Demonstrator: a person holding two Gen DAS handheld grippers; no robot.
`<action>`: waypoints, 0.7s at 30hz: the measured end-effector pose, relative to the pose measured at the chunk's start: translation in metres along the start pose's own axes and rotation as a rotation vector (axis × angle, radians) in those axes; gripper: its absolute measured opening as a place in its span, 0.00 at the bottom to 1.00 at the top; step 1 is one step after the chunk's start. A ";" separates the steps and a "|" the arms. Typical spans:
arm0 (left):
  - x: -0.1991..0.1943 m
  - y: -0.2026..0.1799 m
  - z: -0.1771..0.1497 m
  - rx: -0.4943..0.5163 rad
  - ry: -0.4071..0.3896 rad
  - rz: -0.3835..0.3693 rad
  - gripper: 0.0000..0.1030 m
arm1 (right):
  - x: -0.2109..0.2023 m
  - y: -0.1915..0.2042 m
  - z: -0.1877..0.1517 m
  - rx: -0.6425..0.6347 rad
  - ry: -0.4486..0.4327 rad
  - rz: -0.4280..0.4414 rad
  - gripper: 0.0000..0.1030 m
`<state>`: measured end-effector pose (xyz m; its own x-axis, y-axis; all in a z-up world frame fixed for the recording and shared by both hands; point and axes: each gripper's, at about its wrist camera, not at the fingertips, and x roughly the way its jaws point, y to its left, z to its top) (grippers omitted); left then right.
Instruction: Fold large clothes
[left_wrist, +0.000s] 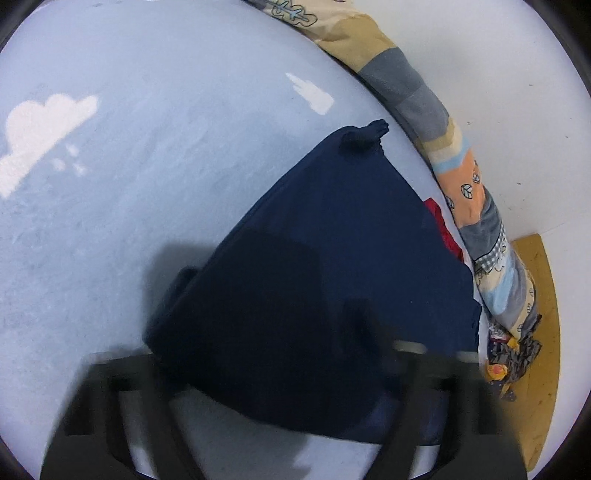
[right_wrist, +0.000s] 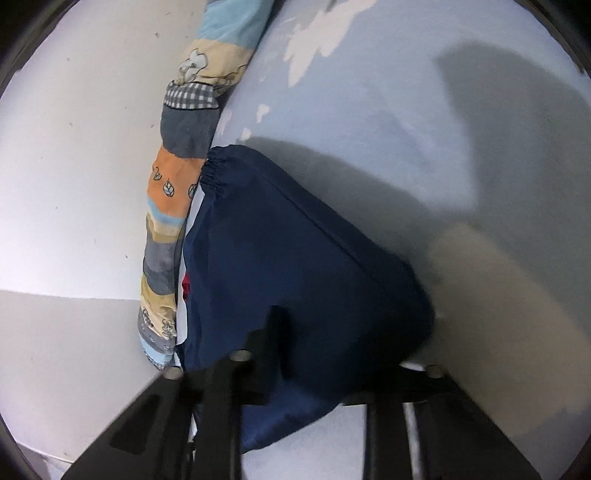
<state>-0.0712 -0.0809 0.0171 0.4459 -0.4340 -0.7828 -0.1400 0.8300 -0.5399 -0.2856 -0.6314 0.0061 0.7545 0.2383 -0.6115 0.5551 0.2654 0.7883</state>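
A navy blue garment lies folded into a compact block on the light blue bed sheet. A red and white part shows at its far right edge. In the right wrist view the garment shows an elastic cuff or hem at its far end. My left gripper stands wide apart, its fingers straddling the near end of the garment. My right gripper also stands apart over the garment's near end; its right finger is blurred. Neither jaw visibly pinches the cloth.
A rolled patchwork quilt runs along the bed's edge against the white wall; it also shows in the right wrist view. A wooden floor strip and some patterned clutter lie beyond the quilt. White cloud prints mark the sheet.
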 end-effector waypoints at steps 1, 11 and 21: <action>0.000 -0.001 0.001 0.015 -0.012 0.021 0.22 | -0.001 0.004 0.001 -0.027 -0.002 -0.010 0.13; -0.052 -0.033 -0.012 0.145 -0.120 0.010 0.08 | -0.052 0.053 -0.017 -0.244 -0.123 -0.056 0.06; -0.089 -0.020 -0.035 0.116 -0.041 -0.009 0.11 | -0.091 0.032 -0.026 -0.159 -0.095 -0.048 0.07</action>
<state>-0.1393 -0.0711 0.0868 0.4828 -0.4286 -0.7637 -0.0339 0.8623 -0.5053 -0.3459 -0.6204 0.0855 0.7623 0.1346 -0.6331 0.5346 0.4204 0.7331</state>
